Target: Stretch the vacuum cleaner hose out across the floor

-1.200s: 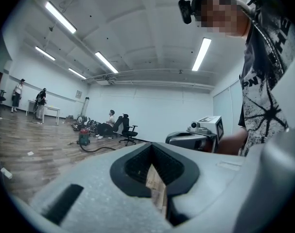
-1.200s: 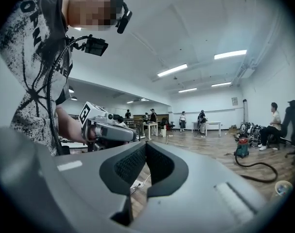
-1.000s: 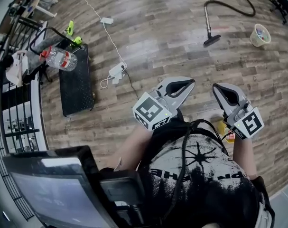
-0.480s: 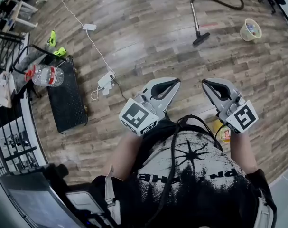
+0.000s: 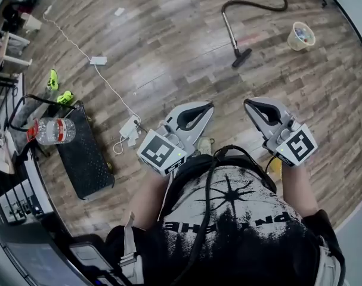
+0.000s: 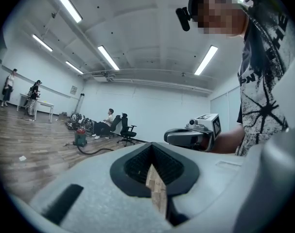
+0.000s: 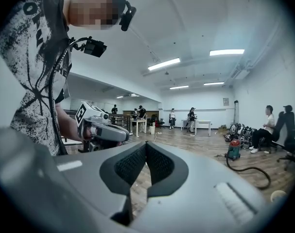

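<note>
I have both tools closed tight with nothing in them. The left gripper [image 5: 209, 106] and right gripper [image 5: 248, 103] are side by side, well short of the bin [image 5: 301, 36]. The hose [image 5: 270, 8] lies curled on the floor left of the bin, and its nozzle [image 5: 241, 57] is nearest me.

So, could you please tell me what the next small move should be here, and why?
Probably a step forward toward the vacuum hose. It lies ahead with its wand, apparently beyond reach, while the left gripper and right gripper are both shut with nothing between their fingers, so getting closer likely comes before any grasp.
</note>
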